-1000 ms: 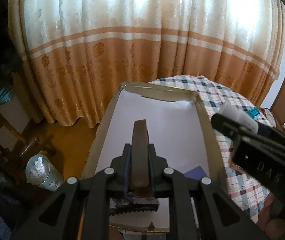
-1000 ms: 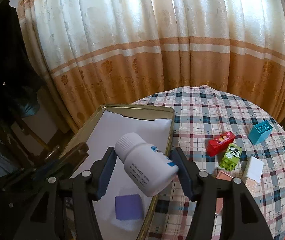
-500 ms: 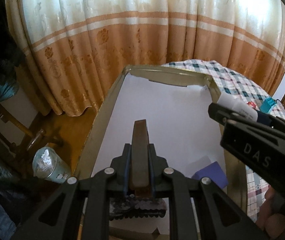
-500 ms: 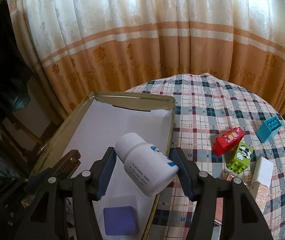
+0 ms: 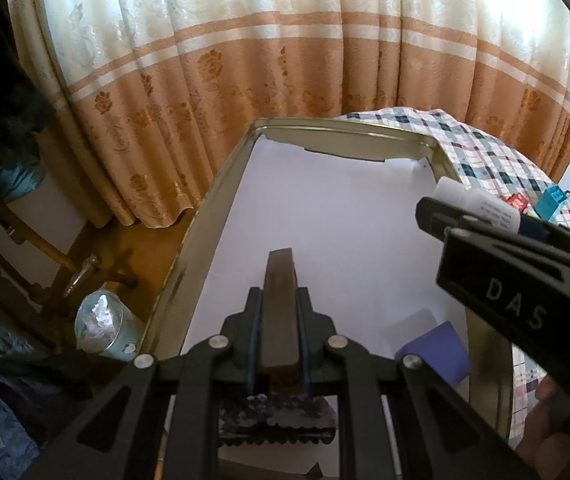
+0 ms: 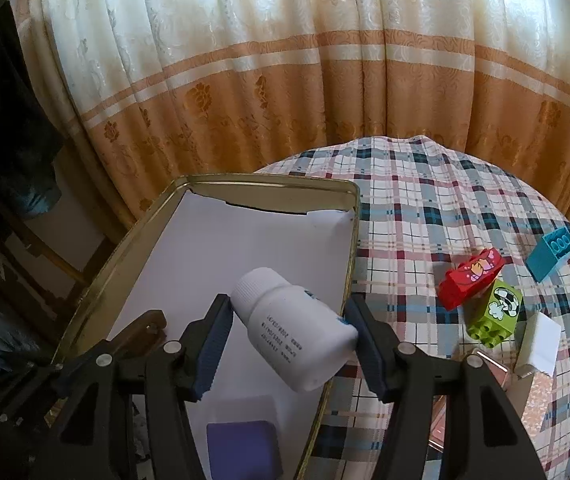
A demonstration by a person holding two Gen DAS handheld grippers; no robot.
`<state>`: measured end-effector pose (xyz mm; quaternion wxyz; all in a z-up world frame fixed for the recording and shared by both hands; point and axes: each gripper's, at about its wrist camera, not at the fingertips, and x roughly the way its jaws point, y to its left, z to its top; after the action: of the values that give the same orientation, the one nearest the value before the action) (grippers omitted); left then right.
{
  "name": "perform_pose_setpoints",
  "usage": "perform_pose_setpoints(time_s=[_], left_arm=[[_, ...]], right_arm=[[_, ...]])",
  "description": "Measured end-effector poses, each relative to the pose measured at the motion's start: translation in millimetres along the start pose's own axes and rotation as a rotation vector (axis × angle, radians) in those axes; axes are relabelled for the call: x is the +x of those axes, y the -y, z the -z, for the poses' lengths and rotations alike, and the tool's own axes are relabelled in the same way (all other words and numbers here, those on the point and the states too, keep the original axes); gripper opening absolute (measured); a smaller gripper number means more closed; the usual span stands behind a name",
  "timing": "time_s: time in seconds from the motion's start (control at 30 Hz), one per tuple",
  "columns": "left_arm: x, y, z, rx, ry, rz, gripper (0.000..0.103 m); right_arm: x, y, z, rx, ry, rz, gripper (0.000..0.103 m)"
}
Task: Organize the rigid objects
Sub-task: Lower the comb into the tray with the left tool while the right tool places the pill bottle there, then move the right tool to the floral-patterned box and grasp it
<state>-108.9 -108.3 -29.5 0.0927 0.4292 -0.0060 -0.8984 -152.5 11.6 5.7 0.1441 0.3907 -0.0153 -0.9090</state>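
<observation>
My left gripper (image 5: 279,300) is shut on a flat brown wooden piece (image 5: 279,304), held over the paper-lined gold tin tray (image 5: 201,224). My right gripper (image 6: 289,320) is shut on a white pill bottle (image 6: 293,332), tilted, above the tray's right rim (image 6: 349,264). The bottle also shows in the left wrist view (image 5: 477,206). A purple block (image 6: 243,448) lies in the tray near its front, also seen in the left wrist view (image 5: 437,350).
On the plaid tablecloth (image 6: 425,208) right of the tray lie a red brick (image 6: 471,278), a green brick (image 6: 495,312), a blue brick (image 6: 553,252) and a white block (image 6: 537,346). Curtains hang behind. A bin (image 5: 101,326) stands on the floor at left.
Both grippers have moved forward and lower over the tray, keeping their objects. The right gripper with the bottle has come nearer the tray's right rim.
</observation>
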Motion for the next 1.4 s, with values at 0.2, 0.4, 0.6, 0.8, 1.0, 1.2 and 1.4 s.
perform_pose_setpoints(time_s=[0.2, 0.4, 0.6, 0.8, 1.0, 1.2, 1.4], left_arm=[[-2, -1, 0, -0.004, -0.002, -0.004, 0.015], [-22, -3, -2, -0.030, 0.076, -0.042, 0.095], [-38, 3, -4, -0.009, 0.142, -0.064, 0.101], [-41, 12, -1, 0.017, 0.137, -0.051, 0.101], [-47, 20, 1, 0.024, 0.145, -0.043, 0.101], [-48, 29, 4, 0.037, 0.136, -0.033, 0.101], [-51, 36, 6, 0.047, 0.140, -0.022, 0.101]], right_arm=[[-9, -12, -5, -0.045, 0.029, -0.040, 0.061], [-24, -3, -3, 0.012, 0.054, -0.093, 0.077], [-49, 12, 4, 0.054, 0.115, -0.067, 0.078], [-69, 29, 13, 0.098, 0.163, -0.034, 0.078], [-81, 45, 24, 0.123, 0.184, 0.003, 0.078], [-81, 57, 34, 0.144, 0.177, 0.023, 0.078], [-82, 67, 39, 0.156, 0.174, 0.039, 0.078]])
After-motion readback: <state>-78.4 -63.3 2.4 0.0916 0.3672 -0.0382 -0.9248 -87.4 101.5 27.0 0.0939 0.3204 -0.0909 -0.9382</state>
